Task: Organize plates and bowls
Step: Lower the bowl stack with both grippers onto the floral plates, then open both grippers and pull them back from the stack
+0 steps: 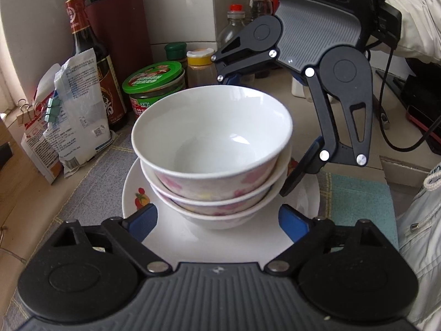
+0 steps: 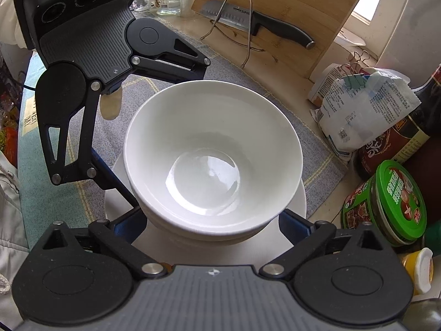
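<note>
Neatly nested bowls (image 1: pixel 212 149) — white inside, pink-flowered outside — on a plate (image 1: pixel 171 240).

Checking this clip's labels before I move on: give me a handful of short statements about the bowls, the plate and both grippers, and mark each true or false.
1. Three white ceramic bowls are nested in one stack. True.
2. The bowl stack stands on a bare wooden board. False: it stands on a white plate with a fruit print, which lies on a checked cloth mat.
3. The left gripper has its blue pads clear of the bowls. True.
4. The right gripper is clamped on the plate's rim. False: its jaws stand wide either side of the stack.
5. The green-lidded jar sits inside the top bowl. False: it stands behind the stack.
</note>
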The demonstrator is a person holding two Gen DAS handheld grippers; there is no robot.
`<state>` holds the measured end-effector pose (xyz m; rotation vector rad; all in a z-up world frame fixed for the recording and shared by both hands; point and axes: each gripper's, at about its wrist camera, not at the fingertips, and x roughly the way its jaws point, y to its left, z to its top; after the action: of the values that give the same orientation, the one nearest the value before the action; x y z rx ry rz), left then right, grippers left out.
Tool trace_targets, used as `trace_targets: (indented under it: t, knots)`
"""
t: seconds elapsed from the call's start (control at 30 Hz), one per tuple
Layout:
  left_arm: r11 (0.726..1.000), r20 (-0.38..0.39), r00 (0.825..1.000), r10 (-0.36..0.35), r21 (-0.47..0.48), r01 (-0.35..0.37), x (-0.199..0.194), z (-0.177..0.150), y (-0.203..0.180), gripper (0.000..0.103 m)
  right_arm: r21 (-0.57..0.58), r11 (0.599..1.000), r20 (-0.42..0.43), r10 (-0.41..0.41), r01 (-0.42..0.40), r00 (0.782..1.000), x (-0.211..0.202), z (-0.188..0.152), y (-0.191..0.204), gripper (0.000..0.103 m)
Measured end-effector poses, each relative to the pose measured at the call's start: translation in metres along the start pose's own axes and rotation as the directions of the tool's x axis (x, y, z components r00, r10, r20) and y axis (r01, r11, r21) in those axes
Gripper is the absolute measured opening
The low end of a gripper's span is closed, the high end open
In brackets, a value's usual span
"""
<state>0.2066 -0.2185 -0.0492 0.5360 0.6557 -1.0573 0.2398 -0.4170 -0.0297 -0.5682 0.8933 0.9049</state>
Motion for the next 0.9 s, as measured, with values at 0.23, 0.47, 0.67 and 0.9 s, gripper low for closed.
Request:
trace_targets:
  t: [0.23, 0.47, 0.67, 0.9]
  knots:
    - [0.971, 0.165, 0.968, 0.192, -0.173, -0.163, -0.052, -0.016, -0.002, 0.101, 0.094, 0.991, -0.012, -0.097, 0.097, 0.995, -0.008, 0.001, 0.015, 0.103]
    - [0.927, 0.260, 0.910, 0.322, -0.283, -0.247, -0.099, -0.030, -0.013, 0.102, 0.314, 0.910, -0.026, -0.276, 0.270, 0.961, -0.028, 0.011, 0.049, 0.103]
    - [0.886, 0.241, 0.895, 0.376, -0.377, -0.271, -0.124, -0.046, -0.025, 0.102, 0.546, 0.762, -0.037, -0.394, 0.348, 0.918, -0.039, 0.018, 0.096, 0.103]
    - [0.796, 0.074, 0.895, 0.439, -0.495, -0.350, -0.146, -0.064, -0.038, 0.102, 0.793, 0.486, -0.133, -0.449, 0.367, 0.883, -0.040, 0.012, 0.143, 0.103]
